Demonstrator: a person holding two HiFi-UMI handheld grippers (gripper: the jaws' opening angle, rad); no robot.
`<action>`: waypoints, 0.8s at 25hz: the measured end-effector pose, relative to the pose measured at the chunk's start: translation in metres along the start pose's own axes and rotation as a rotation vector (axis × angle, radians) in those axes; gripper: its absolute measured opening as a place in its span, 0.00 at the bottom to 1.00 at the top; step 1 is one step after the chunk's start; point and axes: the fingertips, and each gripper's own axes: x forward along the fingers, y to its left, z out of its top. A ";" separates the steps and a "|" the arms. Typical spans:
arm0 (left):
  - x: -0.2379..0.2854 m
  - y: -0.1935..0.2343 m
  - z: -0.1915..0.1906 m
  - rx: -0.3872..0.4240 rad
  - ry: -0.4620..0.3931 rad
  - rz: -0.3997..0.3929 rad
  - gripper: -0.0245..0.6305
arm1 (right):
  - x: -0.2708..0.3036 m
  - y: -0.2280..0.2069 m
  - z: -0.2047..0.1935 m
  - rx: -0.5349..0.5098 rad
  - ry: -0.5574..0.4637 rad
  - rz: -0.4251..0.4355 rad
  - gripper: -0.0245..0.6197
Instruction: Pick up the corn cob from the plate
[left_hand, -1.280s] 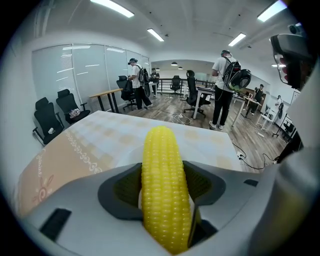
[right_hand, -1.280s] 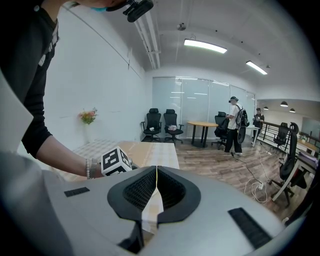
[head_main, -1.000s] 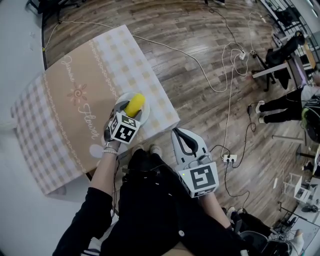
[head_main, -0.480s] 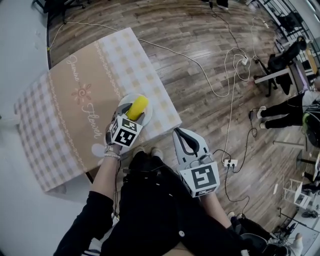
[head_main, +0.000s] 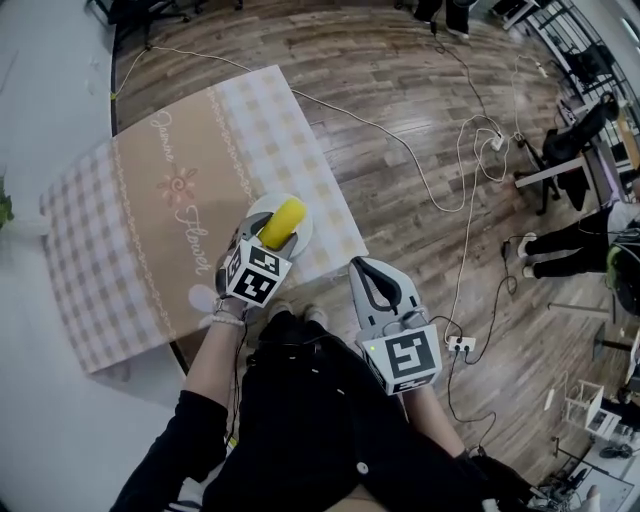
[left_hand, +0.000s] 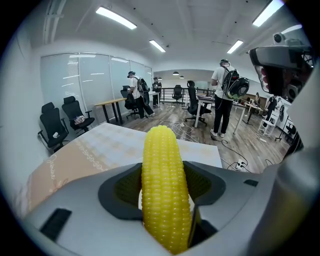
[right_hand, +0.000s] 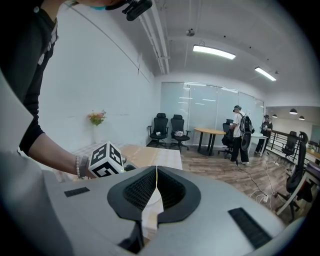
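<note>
A yellow corn cob (head_main: 282, 220) lies lengthwise over the white plate (head_main: 303, 235) near the table's front edge. My left gripper (head_main: 268, 236) is shut on the cob's near end. In the left gripper view the corn cob (left_hand: 164, 190) stands between the two dark pads (left_hand: 123, 186), its tip pointing away over the table. Whether the cob still touches the plate I cannot tell. My right gripper (head_main: 363, 270) hangs off the table over the floor, its jaws pressed together on nothing; the right gripper view shows this gripper (right_hand: 156, 186) empty.
The table (head_main: 150, 230) wears a beige and checked cloth with a flower print. Cables (head_main: 455, 180) trail over the wooden floor to the right. Office chairs (right_hand: 167, 131), desks and standing people (left_hand: 223, 97) fill the room beyond.
The head view has drifted a little. My left gripper stays shut on the corn cob over the plate. The right gripper has hardly moved.
</note>
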 end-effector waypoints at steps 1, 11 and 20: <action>-0.003 0.000 0.002 0.001 -0.006 0.003 0.42 | 0.000 0.001 0.001 -0.002 -0.007 0.008 0.10; -0.036 -0.003 0.022 -0.006 -0.070 0.037 0.42 | 0.002 0.005 0.015 -0.024 -0.053 0.042 0.10; -0.070 -0.008 0.040 -0.007 -0.143 0.066 0.42 | 0.002 0.005 0.029 -0.037 -0.102 0.059 0.10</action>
